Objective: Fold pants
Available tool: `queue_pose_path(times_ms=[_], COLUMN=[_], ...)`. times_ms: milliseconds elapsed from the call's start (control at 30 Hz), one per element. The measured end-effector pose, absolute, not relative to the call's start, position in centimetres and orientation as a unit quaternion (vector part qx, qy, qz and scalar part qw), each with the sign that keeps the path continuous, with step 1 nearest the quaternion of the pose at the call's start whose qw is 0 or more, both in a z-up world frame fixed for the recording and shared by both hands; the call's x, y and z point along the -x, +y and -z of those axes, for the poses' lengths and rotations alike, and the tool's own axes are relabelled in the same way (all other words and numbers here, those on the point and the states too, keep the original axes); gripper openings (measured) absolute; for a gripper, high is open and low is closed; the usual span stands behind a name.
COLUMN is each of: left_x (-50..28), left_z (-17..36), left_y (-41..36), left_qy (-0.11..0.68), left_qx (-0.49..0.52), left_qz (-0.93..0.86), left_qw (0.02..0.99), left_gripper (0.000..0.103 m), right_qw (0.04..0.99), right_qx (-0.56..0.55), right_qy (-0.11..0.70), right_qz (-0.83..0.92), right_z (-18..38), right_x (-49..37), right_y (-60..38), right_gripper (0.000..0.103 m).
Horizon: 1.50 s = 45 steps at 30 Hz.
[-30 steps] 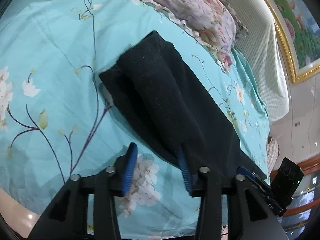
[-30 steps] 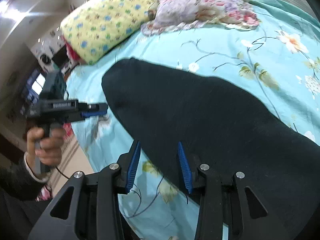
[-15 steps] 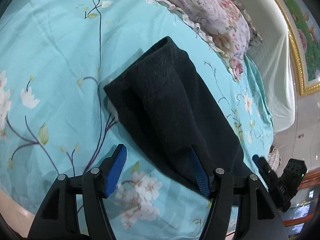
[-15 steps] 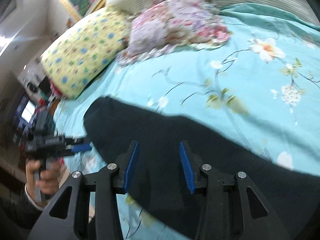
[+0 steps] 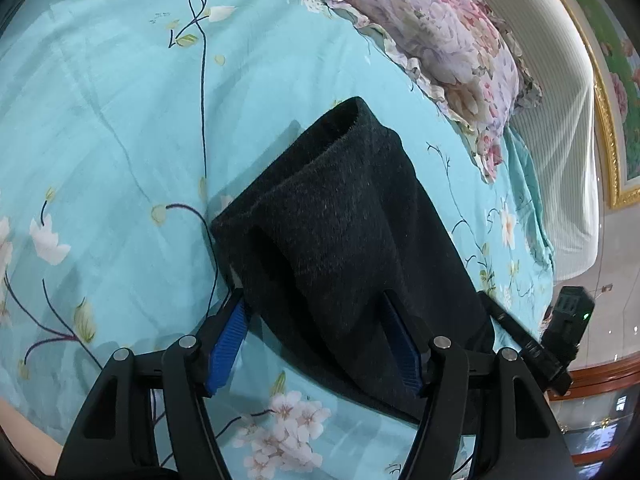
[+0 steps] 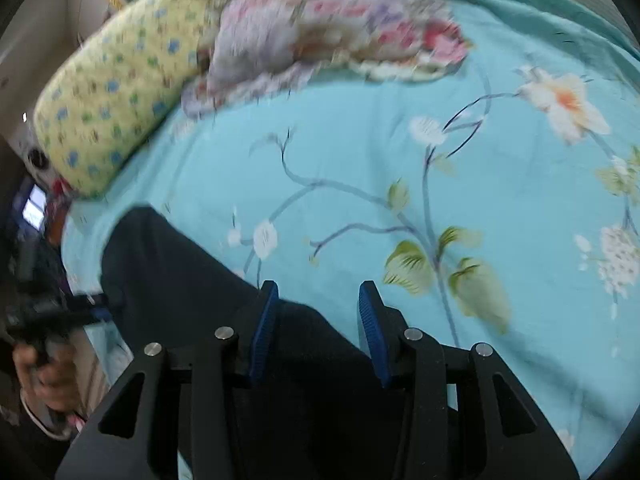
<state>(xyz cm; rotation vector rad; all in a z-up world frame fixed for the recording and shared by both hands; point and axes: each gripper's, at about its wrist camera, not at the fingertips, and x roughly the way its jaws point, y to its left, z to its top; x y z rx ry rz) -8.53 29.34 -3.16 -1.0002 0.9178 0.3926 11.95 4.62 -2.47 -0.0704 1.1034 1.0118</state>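
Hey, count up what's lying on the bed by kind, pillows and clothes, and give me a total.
Pillows: 2, the yellow dotted pillow and the pink floral pillow
Pants: 1, the dark pants on the turquoise sheet
Total: 3

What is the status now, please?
Left gripper open, jaws just widened, astride pants edge. Right gripper open over pants. Nothing in the way.

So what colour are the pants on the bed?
Black, or a very dark charcoal; the pants show best in the left wrist view.
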Motion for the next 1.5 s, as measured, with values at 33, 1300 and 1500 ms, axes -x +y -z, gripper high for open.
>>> queue_pose_path(times_ms=[33, 1300, 1500], left_x=[8.5, 12.4, 15.2], left_z=[3.2, 2.9, -0.2], left_y=[29.4, 29.5, 30.2], left_qy=[0.421, 0.352, 0.316], left_qx=[0.459, 0.356, 0.34], left_qz=[-0.18, -0.167, -0.214], left_qw=[0.761, 0.85, 0.86], left_gripper=[0.067, 0.033, 0.045], right_qw=[0.728, 0.798, 0.814], right_qx=[0.046, 0.144, 0.075], right_qy=[0.504, 0.413, 0.41], right_qz=[-0.462, -0.415, -0.404], right_z=[2.8, 1.2, -1.2], right_x=[-11.6, -6.5, -6.5], right_y=[5.1, 8.1, 4.3], right_gripper=[0.044, 0.021, 0.044])
